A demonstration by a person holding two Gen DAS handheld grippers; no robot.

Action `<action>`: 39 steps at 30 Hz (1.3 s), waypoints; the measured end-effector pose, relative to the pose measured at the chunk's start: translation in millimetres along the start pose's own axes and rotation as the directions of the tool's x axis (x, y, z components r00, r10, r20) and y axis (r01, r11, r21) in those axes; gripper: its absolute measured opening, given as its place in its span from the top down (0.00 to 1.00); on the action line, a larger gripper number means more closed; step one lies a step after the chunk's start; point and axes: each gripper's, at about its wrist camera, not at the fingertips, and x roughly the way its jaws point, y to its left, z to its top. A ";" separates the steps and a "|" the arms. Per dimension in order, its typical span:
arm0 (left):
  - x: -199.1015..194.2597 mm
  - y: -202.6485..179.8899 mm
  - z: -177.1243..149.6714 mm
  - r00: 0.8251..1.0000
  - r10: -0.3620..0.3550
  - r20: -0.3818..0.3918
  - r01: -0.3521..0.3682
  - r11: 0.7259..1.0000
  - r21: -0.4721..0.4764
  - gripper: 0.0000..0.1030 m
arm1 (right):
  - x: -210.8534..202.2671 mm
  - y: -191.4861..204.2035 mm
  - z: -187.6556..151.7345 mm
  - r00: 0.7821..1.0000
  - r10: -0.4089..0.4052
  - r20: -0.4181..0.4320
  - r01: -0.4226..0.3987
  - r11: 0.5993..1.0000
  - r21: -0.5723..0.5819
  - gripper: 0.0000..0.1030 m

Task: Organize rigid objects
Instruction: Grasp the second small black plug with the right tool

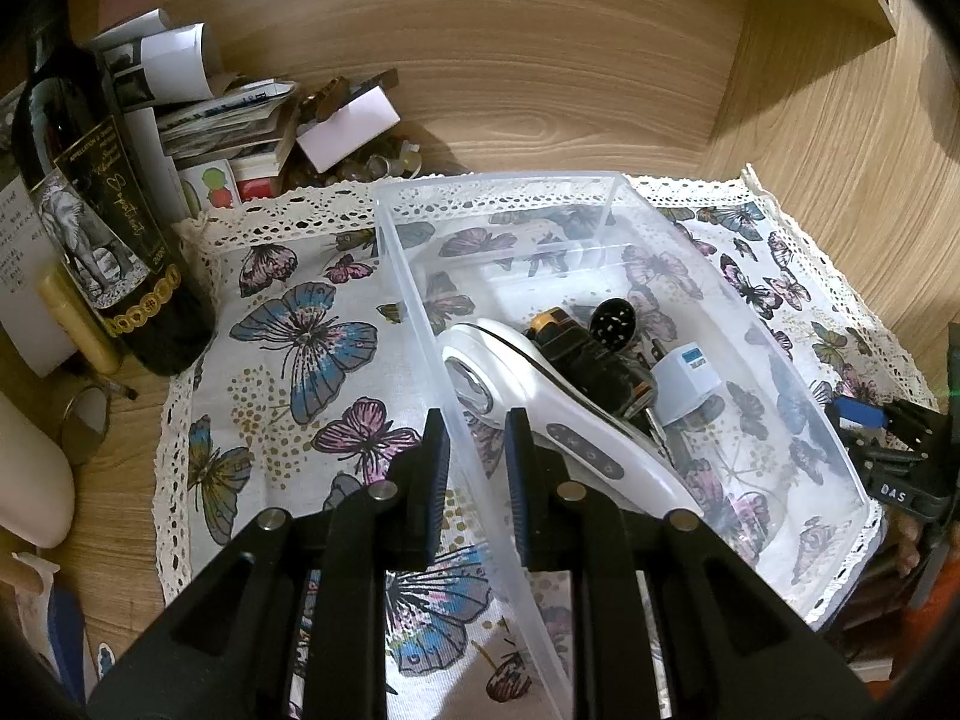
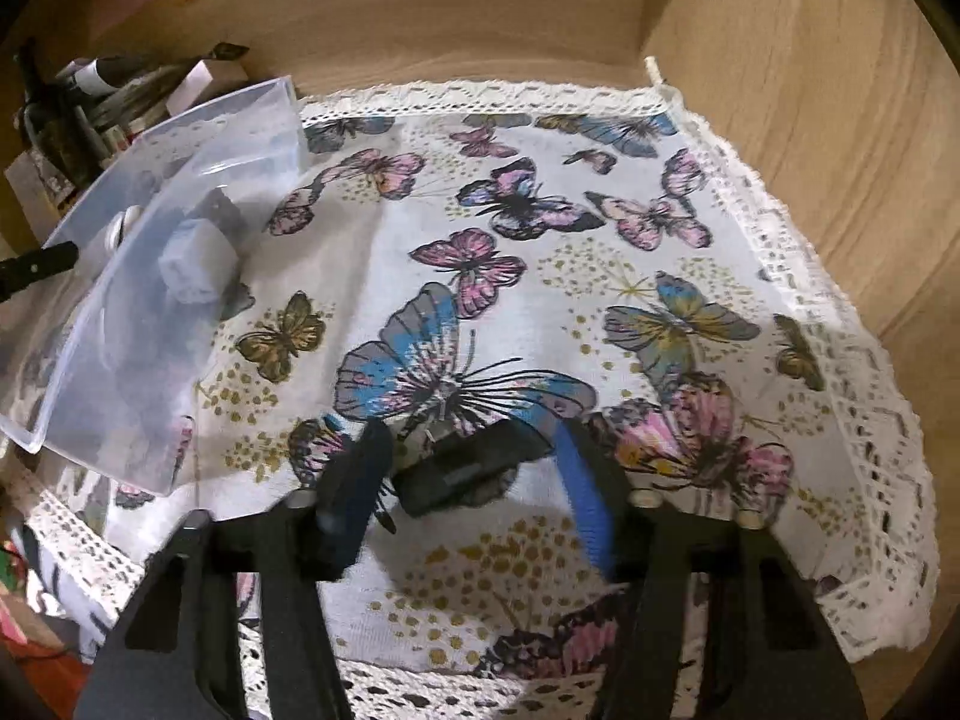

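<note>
L tool (image 1: 474,468) tilted down, clamping bin wall (image 1: 420,300); R tool (image 2: 468,480) straddling black block (image 2: 468,468)

A dark wine bottle (image 1: 102,228) stands at the far left, beside a messy pile of papers (image 1: 210,114). A butterfly cloth (image 2: 540,312) covers the wooden tabletop (image 1: 540,90).
</note>
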 end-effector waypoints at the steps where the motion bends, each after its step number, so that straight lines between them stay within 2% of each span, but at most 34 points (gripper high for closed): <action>1: -0.1 0.0 0.1 1.000 0.001 0.000 -0.001 1.000 0.001 0.83 | -0.8 -0.3 0.9 1.000 0.006 -0.001 -0.006 1.000 0.003 0.69; 7: -0.1 0.1 -0.6 1.000 0.002 0.003 -0.002 1.000 -0.001 0.83 | -5.9 2.3 13.1 1.000 0.015 0.027 -0.015 1.000 -0.006 0.69; 11: 0.0 0.8 -0.6 1.000 -0.001 0.002 0.001 1.000 -0.005 0.83 | -15.3 9.2 30.3 0.997 0.012 0.075 -0.010 1.000 -0.028 0.70; 12: -0.2 0.8 -0.6 1.000 -0.001 0.002 0.001 1.000 -0.004 0.83 | -17.3 11.0 34.3 0.996 0.019 0.082 -0.016 0.999 -0.036 0.87; 13: -0.3 0.7 -0.4 1.000 -0.001 0.003 0.001 1.000 -0.004 0.83 | -19.5 12.9 40.1 0.996 0.037 0.081 -0.033 0.998 -0.044 0.91; 19: -0.3 1.8 0.3 1.000 -0.007 0.003 0.007 1.000 -0.007 0.83 | -26.4 23.7 57.0 0.992 0.026 0.124 -0.016 0.997 -0.080 0.91; 22: -0.5 2.1 0.5 1.000 -0.008 0.004 0.008 1.000 -0.006 0.83 | -21.7 22.9 58.0 0.994 0.019 0.107 -0.011 0.997 -0.080 0.90; 23: -0.4 2.2 0.7 1.000 -0.008 0.005 0.008 1.000 -0.005 0.83 | -19.0 23.4 56.8 0.995 0.022 0.094 -0.014 0.996 -0.086 0.86; 26: -0.7 2.6 0.8 1.000 -0.011 0.006 0.011 1.000 -0.005 0.83 | -5.0 27.9 53.6 0.998 0.029 0.055 -0.023 0.994 -0.105 0.65; 27: -0.8 2.4 0.7 1.000 -0.011 0.007 0.011 1.000 -0.005 0.83 | 0.6 29.8 52.5 0.999 0.023 0.044 -0.018 0.994 -0.110 0.64; 32: -0.8 2.4 0.6 1.000 -0.013 0.007 0.013 1.000 -0.006 0.83 | 32.2 33.8 48.4 0.999 0.004 -0.042 -0.010 0.992 -0.128 0.64; 33: -1.0 2.1 0.2 1.000 -0.014 0.007 0.014 1.000 -0.006 0.83 | 36.5 32.7 48.4 0.999 0.008 -0.052 -0.014 0.993 -0.121 0.67; 34: -0.7 2.2 0.3 1.000 -0.014 0.006 0.014 1.000 -0.007 0.83 | 38.1 31.8 48.2 0.999 0.017 -0.051 -0.023 0.993 -0.115 0.69; 35: -0.5 2.0 0.3 1.000 -0.014 0.006 0.014 1.000 -0.006 0.83 | 37.4 30.6 49.6 0.999 0.022 -0.049 -0.028 0.994 -0.107 0.76; 39: -0.8 2.0 -0.2 1.000 -0.014 0.006 0.014 1.000 -0.006 0.83 | 28.6 31.9 57.9 0.999 0.029 -0.020 -0.031 0.994 -0.109 0.77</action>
